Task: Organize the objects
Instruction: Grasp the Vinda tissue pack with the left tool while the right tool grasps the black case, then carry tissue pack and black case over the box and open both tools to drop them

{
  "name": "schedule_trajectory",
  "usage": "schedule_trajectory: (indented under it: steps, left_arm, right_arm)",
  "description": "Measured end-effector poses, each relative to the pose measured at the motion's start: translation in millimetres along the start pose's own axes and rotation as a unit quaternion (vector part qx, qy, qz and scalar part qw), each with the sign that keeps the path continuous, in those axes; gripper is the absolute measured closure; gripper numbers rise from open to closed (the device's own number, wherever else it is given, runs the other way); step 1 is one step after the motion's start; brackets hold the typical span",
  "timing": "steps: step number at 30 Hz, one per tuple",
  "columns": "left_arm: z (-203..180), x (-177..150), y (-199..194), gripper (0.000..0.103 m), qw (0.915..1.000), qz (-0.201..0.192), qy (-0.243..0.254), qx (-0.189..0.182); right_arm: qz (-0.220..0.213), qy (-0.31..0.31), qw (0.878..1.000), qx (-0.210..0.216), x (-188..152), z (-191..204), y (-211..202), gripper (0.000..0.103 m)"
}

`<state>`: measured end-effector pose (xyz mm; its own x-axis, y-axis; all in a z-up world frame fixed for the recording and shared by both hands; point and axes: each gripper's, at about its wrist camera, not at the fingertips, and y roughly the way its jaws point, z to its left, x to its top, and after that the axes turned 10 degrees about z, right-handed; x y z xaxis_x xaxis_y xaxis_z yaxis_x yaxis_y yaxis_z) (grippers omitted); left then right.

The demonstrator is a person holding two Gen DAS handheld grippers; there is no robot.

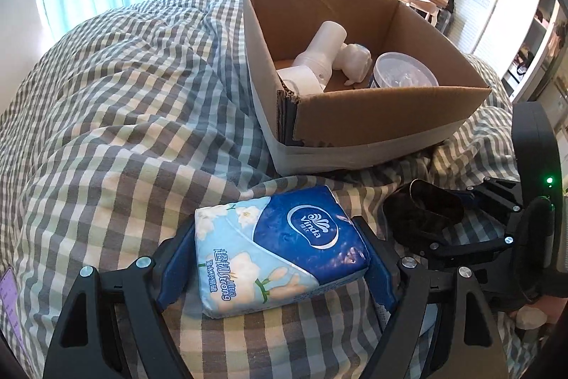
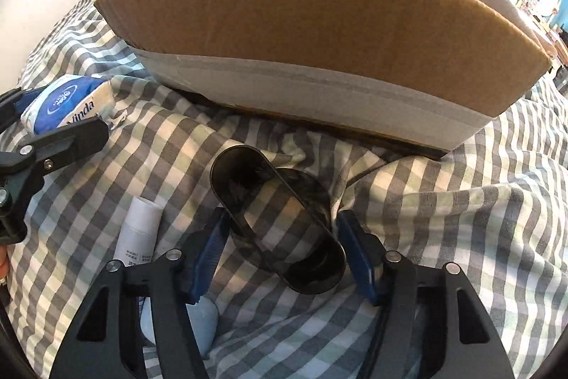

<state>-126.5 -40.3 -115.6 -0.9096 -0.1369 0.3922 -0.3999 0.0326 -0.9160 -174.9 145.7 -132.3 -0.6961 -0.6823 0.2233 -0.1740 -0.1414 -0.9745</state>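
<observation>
Nearest on the checked bedcover (image 1: 117, 116), the left gripper (image 1: 280, 267) has its pads against a soft, light tissue pack (image 1: 280, 247), seemingly gripped across its width. The right gripper (image 2: 280, 251) straddles a dark, see-through, slippery-looking cup (image 2: 277, 219), contact unclear. Beyond, only the left view shows bottles inside the cardboard box (image 1: 390, 116).

tissue pack (image 1: 280, 251): glossy crinkled plastic wrap | cardboard box (image 1: 372, 116): matt brown corrugated board, pale tape band | duvet (image 1: 124, 116): soft checked cloth | dark container (image 2: 280, 222): smooth translucent smoky plastic | gripper pads (image 2: 209, 254): matt blue
</observation>
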Motion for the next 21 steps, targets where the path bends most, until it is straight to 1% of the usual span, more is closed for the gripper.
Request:
schedule_trajectory:
  steps: [1, 2, 9, 12, 14, 17, 18, 21]
  left_arm:
    - [0, 0, 0, 0.019, 1.0, 0.0, 0.0, 0.0]
    - [0, -1, 0, 0.019, 1.0, -0.001, 0.0, -0.001]
    - [0, -3, -4, 0.019, 1.0, -0.003, 0.0, 0.001]
    - [0, -6, -7, 0.019, 1.0, -0.004, 0.002, 0.002]
    - [-1, -8, -9, 0.019, 1.0, -0.005, 0.002, 0.004]
    - [-2, -12, -14, 0.019, 0.9999, -0.008, 0.005, 0.006]
    - [-3, -14, -16, 0.019, 0.9999, -0.009, 0.006, 0.006]
    - [-7, -18, -22, 0.019, 0.9999, -0.012, 0.01, 0.004]
  right_arm:
    - [-0.003, -0.001, 1.0, -0.001, -1, 0, -1, 0.041]
    - [-0.009, -0.003, 1.0, -0.003, -2, 1, -4, 0.043]
    - [-0.05, 0.006, 0.999, -0.006, -14, -2, -28, 0.045]
    - [-0.063, 0.02, 0.998, 0.014, -21, -6, -41, 0.046]
    - [-0.074, 0.031, 0.997, 0.02, -25, -8, -48, 0.046]
    - [-0.083, 0.037, 0.996, 0.018, -30, -9, -56, 0.046]
    - [-0.083, 0.038, 0.996, 0.018, -25, -18, -54, 0.046]
    - [-0.087, 0.044, 0.995, 0.017, -34, -21, -58, 0.046]
